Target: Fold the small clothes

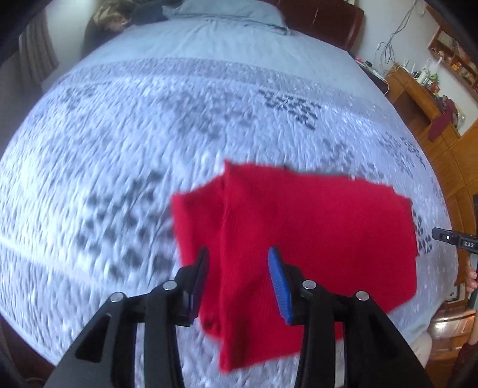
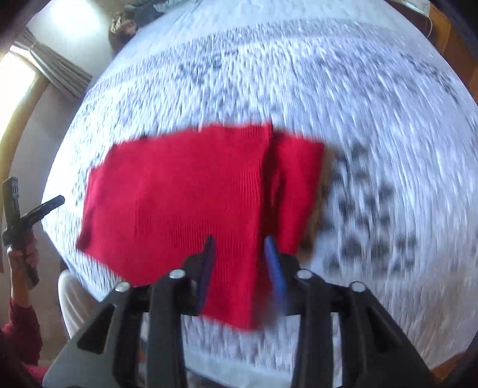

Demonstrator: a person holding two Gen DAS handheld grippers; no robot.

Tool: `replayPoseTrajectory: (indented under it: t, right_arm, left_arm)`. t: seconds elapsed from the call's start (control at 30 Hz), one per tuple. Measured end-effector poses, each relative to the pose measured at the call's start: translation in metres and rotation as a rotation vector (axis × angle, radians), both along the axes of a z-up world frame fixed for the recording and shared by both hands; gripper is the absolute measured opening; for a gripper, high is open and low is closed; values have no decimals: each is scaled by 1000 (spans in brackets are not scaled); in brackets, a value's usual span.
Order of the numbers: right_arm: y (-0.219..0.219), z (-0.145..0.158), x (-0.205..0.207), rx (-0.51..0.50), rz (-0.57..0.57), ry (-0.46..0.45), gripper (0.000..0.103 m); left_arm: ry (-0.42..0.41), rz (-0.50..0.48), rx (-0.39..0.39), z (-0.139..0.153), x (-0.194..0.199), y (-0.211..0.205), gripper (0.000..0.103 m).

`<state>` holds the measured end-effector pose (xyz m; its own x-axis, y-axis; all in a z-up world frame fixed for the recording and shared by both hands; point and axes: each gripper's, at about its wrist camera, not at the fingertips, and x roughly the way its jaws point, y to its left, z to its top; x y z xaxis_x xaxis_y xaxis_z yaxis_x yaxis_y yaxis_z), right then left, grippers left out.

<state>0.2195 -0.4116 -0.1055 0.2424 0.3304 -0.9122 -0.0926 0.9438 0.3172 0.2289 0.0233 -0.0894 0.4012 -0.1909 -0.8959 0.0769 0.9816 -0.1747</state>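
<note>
Left gripper (image 1: pixel 239 253) and right gripper (image 2: pixel 239 243) both gape above the red garment (image 1: pixel 313 223).

Folded cloth (image 1: pixel 298 232) on the bed (image 1: pixel 149 149), pillow (image 1: pixel 230 12) at its far end, desk (image 1: pixel 418 95) right.

Bedspread (image 1: pixel 119 149) pattern smeared by blur; red cloth (image 2: pixel 179 194) edges soft.

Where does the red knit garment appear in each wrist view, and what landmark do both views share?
Left wrist: the red garment lies lower centre to right, and runs down between the open left gripper fingers.
Right wrist: it lies centre to left, reaching the open right gripper.
Shared landmark: the patterned bedspread beneath it.
</note>
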Motion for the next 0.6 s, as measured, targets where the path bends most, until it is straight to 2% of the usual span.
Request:
replayPoseTrajectory:
  t: [0.03, 0.1, 0.17, 0.3, 0.37, 0.4, 0.43, 0.47, 0.53, 0.57, 0.6]
  right_arm:
    - [-6, -6, 18, -12, -18, 2, 37]
    - [-3, -23, 51, -28, -39, 23, 37]
    - [-11, -43, 75, -8, -65, 67, 37]
    - [-19, -79, 106, 45, -99, 129, 38]
    - [-20, -82, 112, 88, -106, 136, 26]
    - [-20, -83, 114, 112, -98, 138, 12]
    - [-19, -82, 116, 137, -80, 138, 4]
    - [-17, -79, 115, 134, -71, 125, 4]
    - [-18, -76, 114, 59, -74, 96, 3]
    - [-23, -77, 114, 19, -94, 101, 3]
    - [-28, -80, 113, 19, -115, 110, 3]
  left_arm:
    - [5, 1, -3, -4, 11, -6, 41]
    - [43, -18, -58, -19, 39, -19, 40]
    - [89, -33, -87, -37, 57, -31, 40]
    - [137, -57, -51, -74, 72, -43, 40]
    - [161, -62, -36, -90, 79, -42, 40]
    - [166, -64, -33, -94, 80, -41, 40]
    - [167, -67, -31, -97, 81, -39, 40]
    - [169, -70, -36, -100, 82, -38, 40]
    - [170, -68, -43, -101, 84, -37, 40]
    - [169, -68, -44, -102, 84, -37, 40]
    - [166, -71, -39, -102, 83, -37, 40]
